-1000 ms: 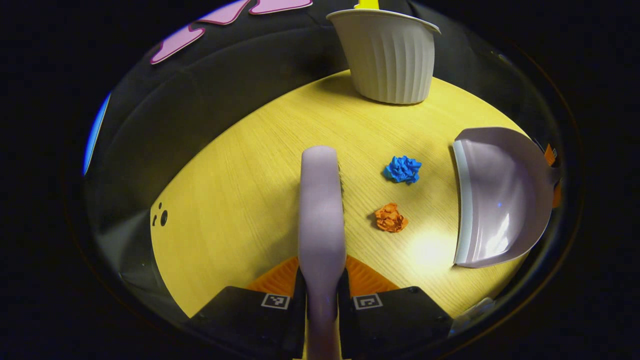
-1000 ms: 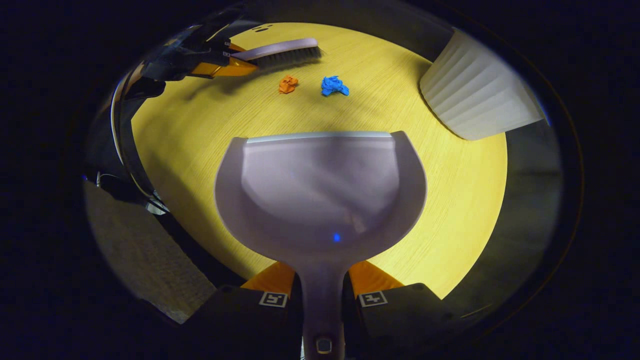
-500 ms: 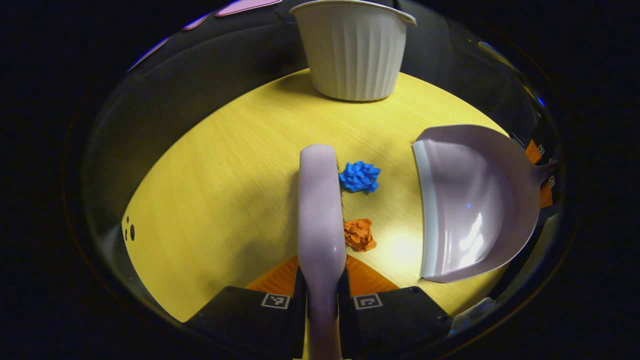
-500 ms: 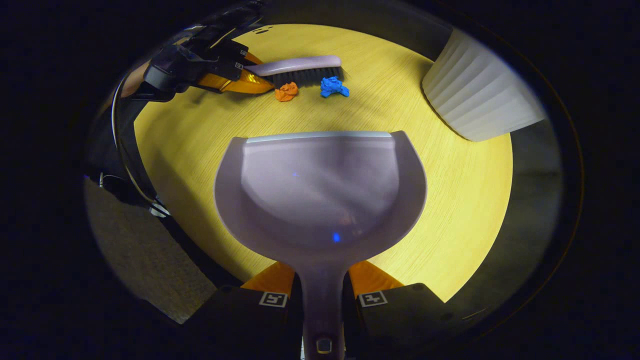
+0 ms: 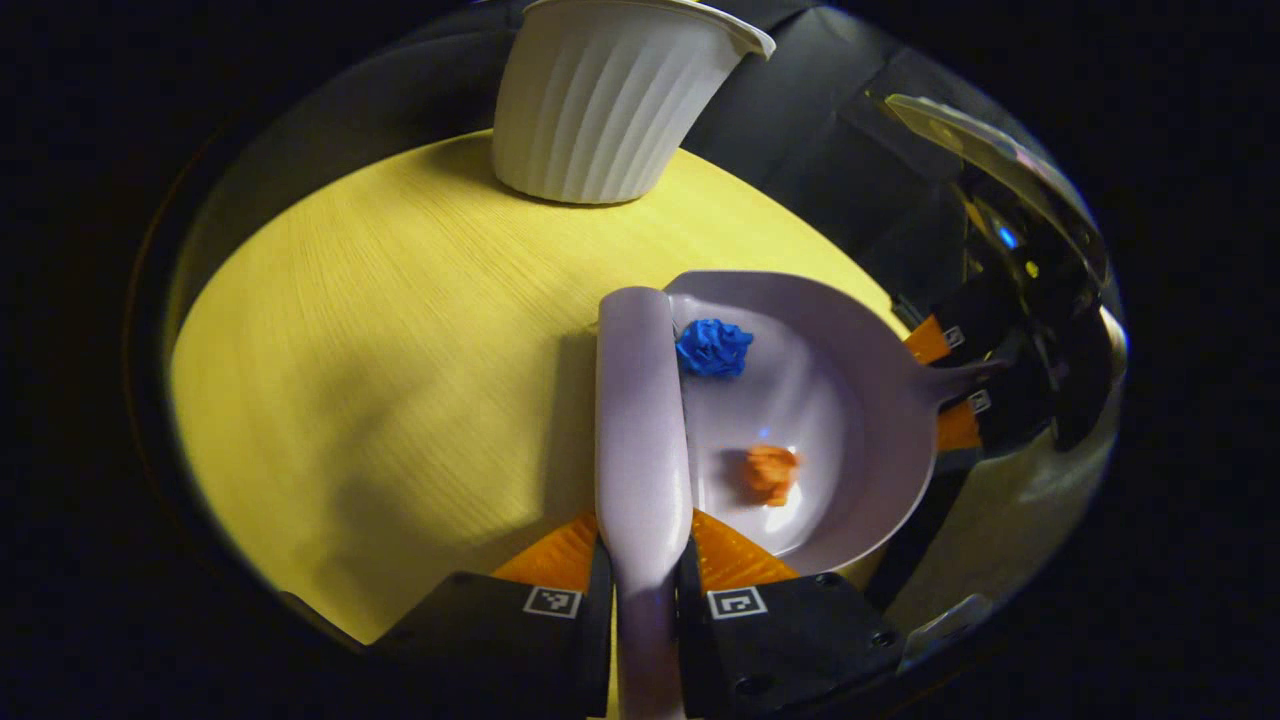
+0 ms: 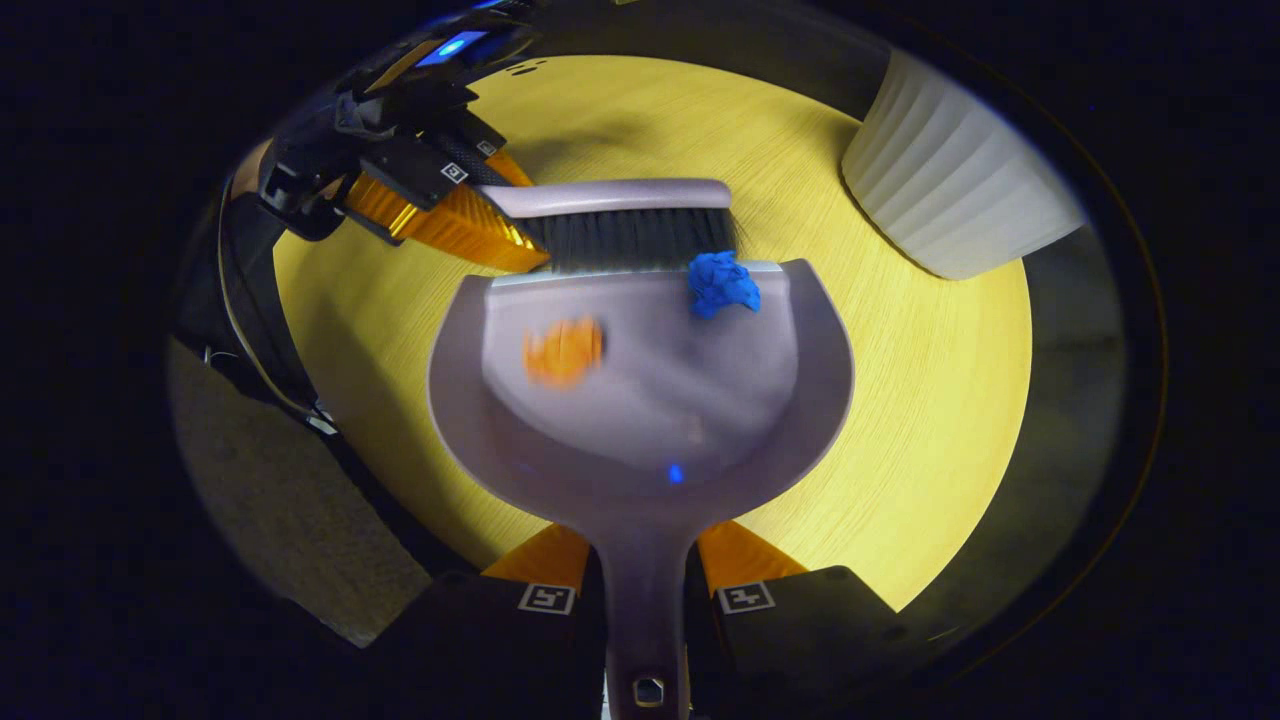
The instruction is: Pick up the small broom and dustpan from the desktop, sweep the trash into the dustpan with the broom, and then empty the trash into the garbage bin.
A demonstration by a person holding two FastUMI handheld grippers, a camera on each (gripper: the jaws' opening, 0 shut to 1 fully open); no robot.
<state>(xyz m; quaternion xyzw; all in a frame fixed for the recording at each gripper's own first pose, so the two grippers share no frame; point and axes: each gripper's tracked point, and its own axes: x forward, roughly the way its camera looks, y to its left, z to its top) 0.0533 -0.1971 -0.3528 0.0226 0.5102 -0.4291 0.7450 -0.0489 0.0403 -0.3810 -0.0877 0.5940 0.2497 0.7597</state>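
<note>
Your left gripper (image 5: 645,590) pinches the broom (image 5: 640,400), your right gripper (image 6: 645,590) the dustpan (image 6: 640,400); nudge the blue wad (image 6: 722,285) deeper off the lip, keeping it flat.

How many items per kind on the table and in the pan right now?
Paper wads: 2, blue wad and orange wad, both in the dustpan
Dustpan: 1
Broom: 1
Garbage bin: 1
Total: 5
</note>
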